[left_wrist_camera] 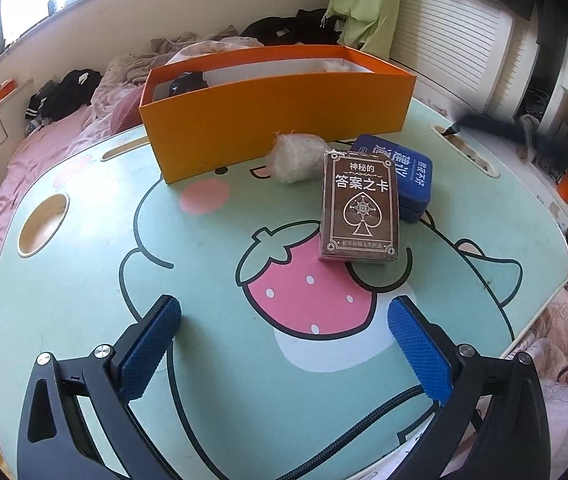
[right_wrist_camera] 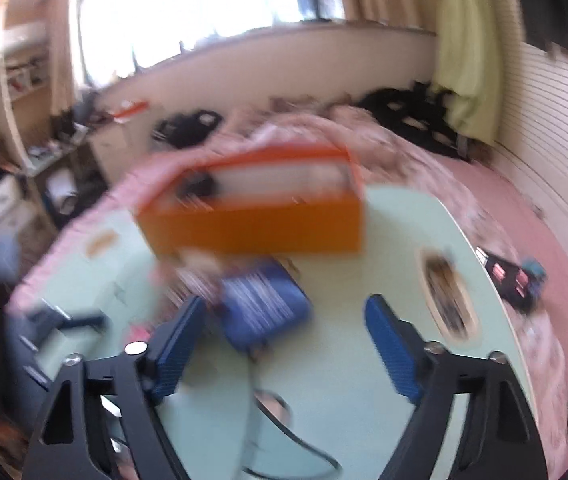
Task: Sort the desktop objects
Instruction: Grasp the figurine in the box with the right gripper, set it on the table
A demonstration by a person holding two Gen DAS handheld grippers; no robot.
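A mint-green counter (left_wrist_camera: pixel 84 280) printed with a pink strawberry (left_wrist_camera: pixel 308 300) carries an orange box (left_wrist_camera: pixel 276 120), a brown card pack (left_wrist_camera: pixel 360 208) with gold lettering, and a blue case (left_wrist_camera: pixel 408 168) with white lettering.

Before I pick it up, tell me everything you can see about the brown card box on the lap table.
The brown rectangular card box looks like cardboard under clear wrap, printed with pale Chinese lettering, an ornate border and a spade emblem. It looks closed. It lies face up, tilted, its far end propped on the blue zip case, its near end on the mint cartoon-print table. No gripper touches it.
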